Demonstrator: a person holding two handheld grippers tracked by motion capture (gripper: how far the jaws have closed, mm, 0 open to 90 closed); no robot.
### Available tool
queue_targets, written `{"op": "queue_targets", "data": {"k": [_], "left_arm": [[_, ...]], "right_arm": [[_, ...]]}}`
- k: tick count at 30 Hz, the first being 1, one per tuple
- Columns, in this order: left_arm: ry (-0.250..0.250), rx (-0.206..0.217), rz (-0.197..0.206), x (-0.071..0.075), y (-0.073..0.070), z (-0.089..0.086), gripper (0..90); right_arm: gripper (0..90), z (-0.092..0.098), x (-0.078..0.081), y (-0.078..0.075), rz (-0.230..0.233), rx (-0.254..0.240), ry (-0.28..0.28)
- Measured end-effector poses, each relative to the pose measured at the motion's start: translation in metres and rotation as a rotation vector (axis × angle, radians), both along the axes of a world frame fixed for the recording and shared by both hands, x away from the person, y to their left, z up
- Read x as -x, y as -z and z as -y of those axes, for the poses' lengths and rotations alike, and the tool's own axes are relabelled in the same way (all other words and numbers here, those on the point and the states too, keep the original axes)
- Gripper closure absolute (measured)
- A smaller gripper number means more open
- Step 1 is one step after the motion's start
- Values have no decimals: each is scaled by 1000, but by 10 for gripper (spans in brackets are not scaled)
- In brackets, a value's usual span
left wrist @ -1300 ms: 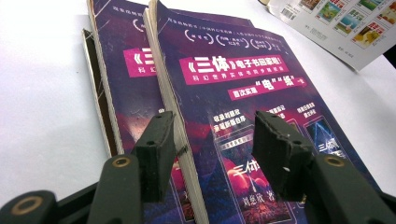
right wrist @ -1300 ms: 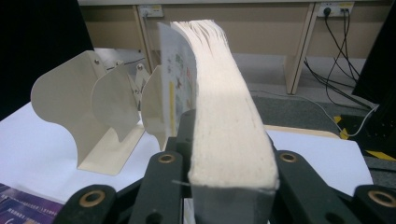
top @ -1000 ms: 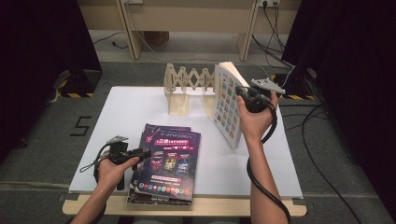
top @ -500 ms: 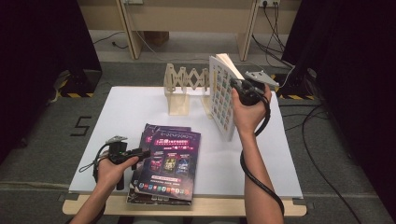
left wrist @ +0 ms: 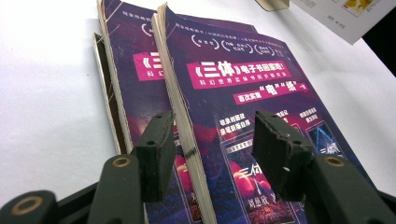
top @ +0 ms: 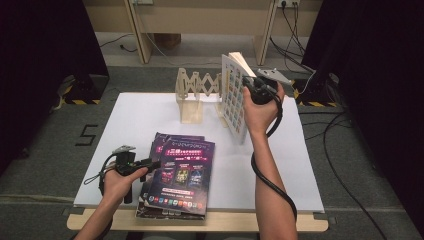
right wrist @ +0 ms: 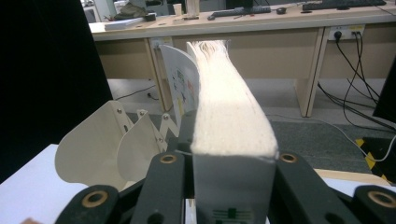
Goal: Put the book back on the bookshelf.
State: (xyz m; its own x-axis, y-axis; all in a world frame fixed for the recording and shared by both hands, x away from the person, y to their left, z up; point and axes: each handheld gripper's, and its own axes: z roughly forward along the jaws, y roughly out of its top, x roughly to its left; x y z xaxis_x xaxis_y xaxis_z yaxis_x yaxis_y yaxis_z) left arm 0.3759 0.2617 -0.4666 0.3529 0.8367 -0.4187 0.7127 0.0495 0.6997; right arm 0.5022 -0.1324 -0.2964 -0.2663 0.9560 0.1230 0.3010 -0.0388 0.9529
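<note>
Wooden rack [top: 197, 92]: far on worktop [top: 150, 120], slots empty.
Right gripper [top: 255, 90]: clamped on upright white book [top: 234, 102] beside rack.
Left gripper [left wrist: 210, 154]: jaws apart over purple books [top: 180, 172] at near edge, gripping nothing.

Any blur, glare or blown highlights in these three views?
High view: soft overall, dark curtains crushed to black. Left gripper view: white table blown out, magazine print sharp, jaws slightly soft. Right gripper view: book page edges overexposed, top fanned pages blurred, background desks fairly sharp.
</note>
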Motion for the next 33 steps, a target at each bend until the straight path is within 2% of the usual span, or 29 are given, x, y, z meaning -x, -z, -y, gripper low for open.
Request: {"op": "queue_targets", "data": {"k": [12,16,19,24,33], "left_arm": [[-2,2,-4,-1,1,-2,479],[-1,5,-6,-1,2,-2,479],[-2,6,-5,-1,2,-1,479],[0,3,-4,0,1,-1,479],[2,2,-5,0,2,1,479]], "right_arm": [[744,-7,-21,11,-10,0,20],[743,-8,-24,17,4,1,29],[743,-8,-24,19,8,1,32],[739,-9,-20,26,11,31,42],[732,5,-15,30,-32,28,59]]}}
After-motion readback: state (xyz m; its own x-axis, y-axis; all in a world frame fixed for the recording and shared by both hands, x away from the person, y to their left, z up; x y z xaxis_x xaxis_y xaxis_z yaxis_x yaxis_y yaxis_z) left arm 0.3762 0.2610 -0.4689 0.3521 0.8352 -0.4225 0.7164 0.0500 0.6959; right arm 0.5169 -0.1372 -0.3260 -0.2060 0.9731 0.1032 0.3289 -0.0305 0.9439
